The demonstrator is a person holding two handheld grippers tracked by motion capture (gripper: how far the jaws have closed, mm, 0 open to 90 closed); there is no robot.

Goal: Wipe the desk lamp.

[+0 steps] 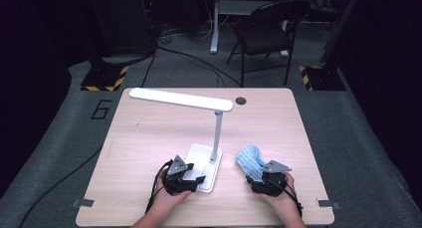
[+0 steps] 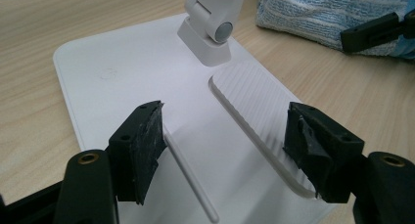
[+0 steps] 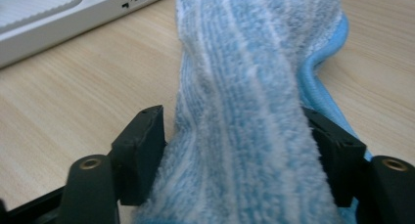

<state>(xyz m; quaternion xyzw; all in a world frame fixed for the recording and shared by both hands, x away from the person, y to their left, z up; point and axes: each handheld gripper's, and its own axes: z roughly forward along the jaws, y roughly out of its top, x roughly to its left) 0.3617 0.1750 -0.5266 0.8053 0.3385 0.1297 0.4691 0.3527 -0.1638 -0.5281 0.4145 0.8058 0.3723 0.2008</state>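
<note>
Cloth lies bunched on the table, just right of the lamp base, long axis running near to far, far end tipped slightly left. Right gripper: jaws at their widest, cloth filling the gap; whether the pads press I cannot tell. Left gripper gapes over the base, holding nothing. Judged step: taking up the cloth; next, a firm squeeze and lift toward the lamp.
</note>
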